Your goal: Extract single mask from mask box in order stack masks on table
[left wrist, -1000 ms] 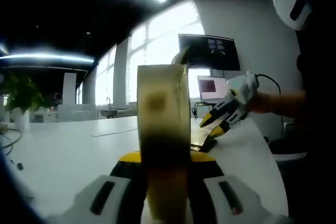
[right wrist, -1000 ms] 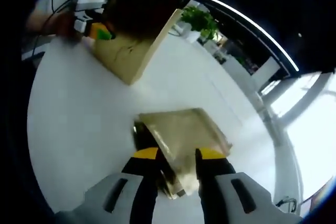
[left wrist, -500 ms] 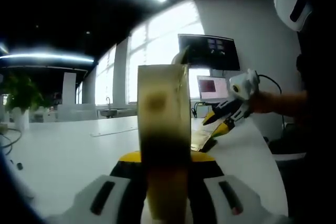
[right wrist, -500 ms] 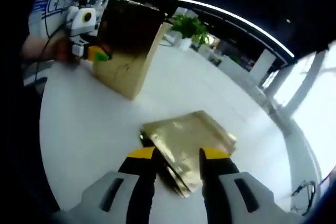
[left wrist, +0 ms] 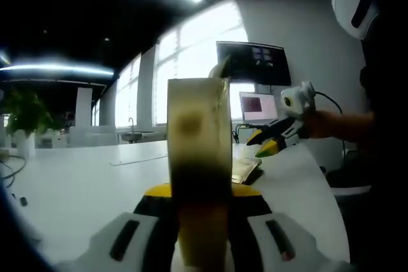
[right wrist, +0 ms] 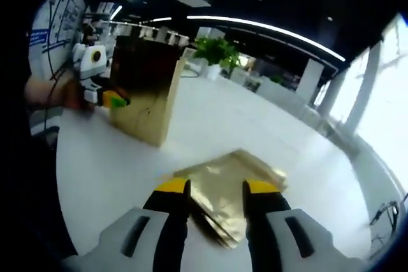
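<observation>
A tall gold mask box (left wrist: 197,132) stands upright on the white table (left wrist: 83,183), seen edge-on, with my left gripper (left wrist: 199,189) shut on its lower part. In the right gripper view the same mask box (right wrist: 143,93) stands at the upper left, the left gripper (right wrist: 111,99) at its side. A flat stack of gold mask packets (right wrist: 229,176) lies on the table. My right gripper (right wrist: 213,189) hovers just above that stack, open, nothing between its fingers. The right gripper (left wrist: 260,144) is also seen from the side, raised above the mask packets (left wrist: 245,169).
A wall monitor (left wrist: 252,62) and a laptop (left wrist: 256,106) stand behind the table's far right end. Potted plants (right wrist: 217,49) sit at the table's other end. A cable (left wrist: 13,167) lies near the left edge. A person's hand (right wrist: 57,90) holds the left gripper.
My right gripper has lifted up off the stack of mask packets, leaving them on the table. The left gripper and the mask box have not moved.
</observation>
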The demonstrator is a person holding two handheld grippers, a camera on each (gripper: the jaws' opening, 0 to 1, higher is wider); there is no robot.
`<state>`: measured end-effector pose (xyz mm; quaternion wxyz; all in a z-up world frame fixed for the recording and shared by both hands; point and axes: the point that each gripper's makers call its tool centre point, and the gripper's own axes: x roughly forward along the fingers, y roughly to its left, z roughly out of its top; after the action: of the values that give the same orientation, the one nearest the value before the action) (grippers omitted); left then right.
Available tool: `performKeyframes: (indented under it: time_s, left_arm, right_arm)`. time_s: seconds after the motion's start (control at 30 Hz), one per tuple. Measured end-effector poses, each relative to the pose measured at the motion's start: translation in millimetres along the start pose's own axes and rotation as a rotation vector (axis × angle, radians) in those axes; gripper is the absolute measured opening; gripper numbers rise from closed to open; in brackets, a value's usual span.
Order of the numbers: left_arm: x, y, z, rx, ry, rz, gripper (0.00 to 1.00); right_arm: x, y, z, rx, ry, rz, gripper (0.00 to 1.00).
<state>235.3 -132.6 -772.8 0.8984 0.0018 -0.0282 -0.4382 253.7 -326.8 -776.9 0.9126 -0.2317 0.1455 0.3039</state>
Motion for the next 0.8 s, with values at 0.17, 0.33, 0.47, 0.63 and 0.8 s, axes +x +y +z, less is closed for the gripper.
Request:
performKeyframes:
  time_s: [0.17,0.33,0.47,0.63,0.8]
  left_arm:
    - [0,0.0,-0.2,-0.001,0.000,0.000,0.32]
    - [0,0.1,-0.4,-0.001,0.001,0.001,0.32]
    - [0,0.1,-0.5,-0.002,0.001,0.000,0.32]
    - [0,0.3,-0.6,-0.004,0.001,0.001,0.31]
    - [-1,5.2,0.1,-0.072,-0.004,0.003,0.30]
  right_arm:
    - [3,2,17.8,0.115,-0.113,0.005,0.30]
    - [7,4,28.0,0.140,-0.173,0.015,0.30]
    - [8,10,29.0,0.109,-0.173,0.014,0.30]
    - [5,14,31.4,0.190,-0.224,0.030,0.30]
    - [6,19,25.7,0.215,-0.224,0.037,0.30]
